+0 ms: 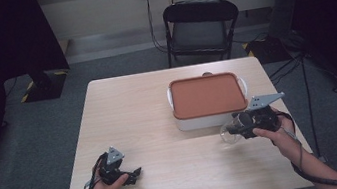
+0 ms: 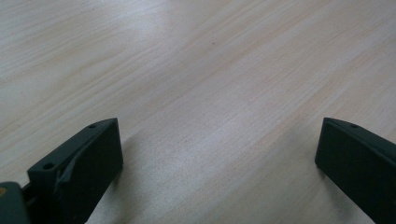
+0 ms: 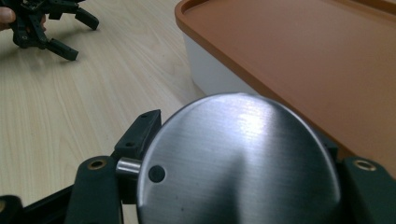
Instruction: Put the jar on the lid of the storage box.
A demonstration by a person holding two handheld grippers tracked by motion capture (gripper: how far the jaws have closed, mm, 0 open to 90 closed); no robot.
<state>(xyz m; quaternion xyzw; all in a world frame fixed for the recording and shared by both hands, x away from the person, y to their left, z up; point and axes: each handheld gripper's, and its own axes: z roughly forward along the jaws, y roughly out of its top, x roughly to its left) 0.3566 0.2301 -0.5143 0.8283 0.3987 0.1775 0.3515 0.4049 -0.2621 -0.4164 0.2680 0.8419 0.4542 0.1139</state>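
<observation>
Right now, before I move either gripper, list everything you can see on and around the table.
Table: one, light wood, centre.
Box: one, white, right half of the table.
Lid: one, orange-brown, on the box.
Jar: one, clear with a metal cap, held on its side before the box.
Folding chair: one, black, beyond the table.
Left gripper: black, open, low over the near left of the table.
Right gripper: black, shut on the jar.
</observation>
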